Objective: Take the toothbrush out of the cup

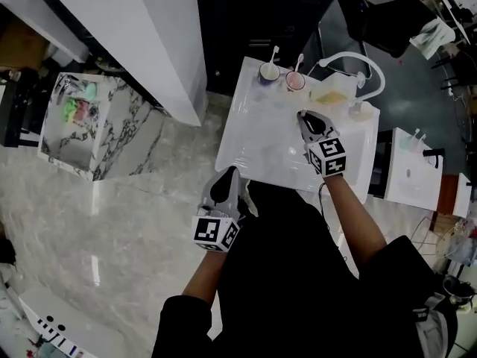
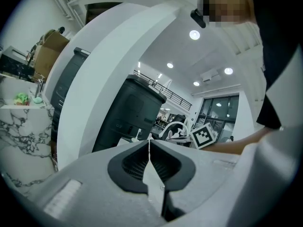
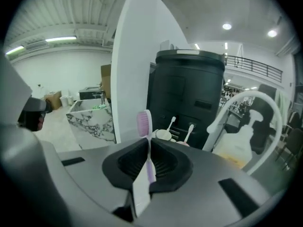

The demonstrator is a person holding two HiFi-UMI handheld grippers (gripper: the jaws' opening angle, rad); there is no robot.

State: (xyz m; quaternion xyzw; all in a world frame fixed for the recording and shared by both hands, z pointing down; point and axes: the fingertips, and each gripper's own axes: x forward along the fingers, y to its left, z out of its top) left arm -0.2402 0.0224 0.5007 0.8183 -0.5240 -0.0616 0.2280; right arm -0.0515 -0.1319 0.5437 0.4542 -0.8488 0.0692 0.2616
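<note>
fingers (image 3: 132, 163) of the right gripper (image 3: 149, 144) are clamped on the thin handle of a lilac toothbrush (image 3: 144, 124). it stands upright between them, with its bristle head above the fingertips and clear of any cup. this gripper hangs over the white bench (image 1: 253, 144), short of the two cups at the bench's far edge.

the pale cup (image 1: 269, 72) holds a white toothbrush (image 1: 273, 53) that leans to the right, head up. just beside it, the pink cup (image 1: 295, 81) holds a pink-headed toothbrush (image 1: 299, 60), also leaning right. the two cups stand close together, but whether they touch cannot be told.

right of them stands a clear bottle (image 1: 331, 95) with yellowish liquid low inside it. a white curved tube (image 1: 363, 62) arches over the bottle.

the left gripper (image 2: 149, 146) is at the bench's near edge, well apart from the cups. its fingers are pressed together with nothing between them.

off to the left, away from the bench, a marble-patterned tub (image 1: 123, 144) contains green and pale things too small to name.
</note>
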